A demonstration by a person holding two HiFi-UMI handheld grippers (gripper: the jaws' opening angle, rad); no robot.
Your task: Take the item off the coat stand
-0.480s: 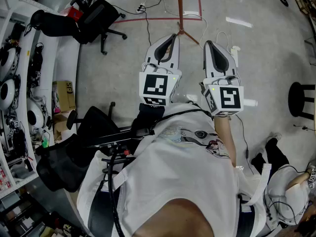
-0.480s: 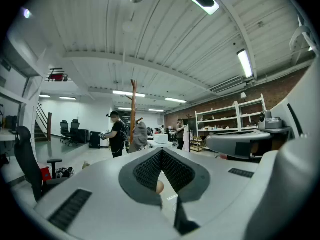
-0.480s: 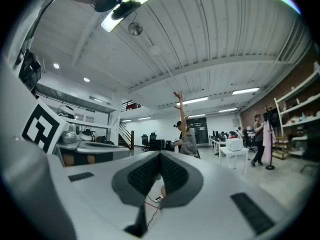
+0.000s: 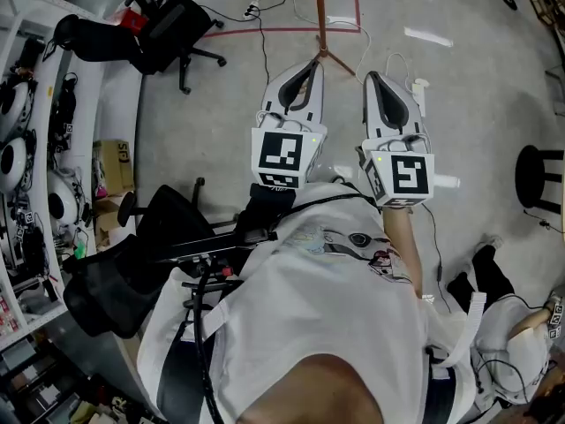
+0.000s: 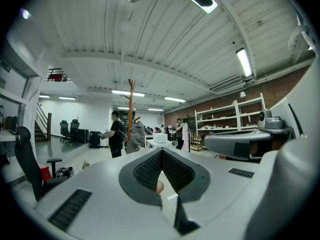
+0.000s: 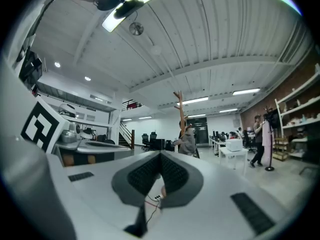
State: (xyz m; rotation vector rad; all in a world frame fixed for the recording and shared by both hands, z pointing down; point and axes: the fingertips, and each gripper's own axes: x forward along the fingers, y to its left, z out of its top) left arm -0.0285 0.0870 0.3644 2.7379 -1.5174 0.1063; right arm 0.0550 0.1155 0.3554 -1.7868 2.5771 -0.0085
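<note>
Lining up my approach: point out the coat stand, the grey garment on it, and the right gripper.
coat stand (image 6: 179,109), right gripper view, on its upper wooden pole.
grey garment (image 6: 188,142), right gripper view, middle of the hanging cloth.
right gripper (image 4: 372,78), head view, tip of its shut jaws.
</note>
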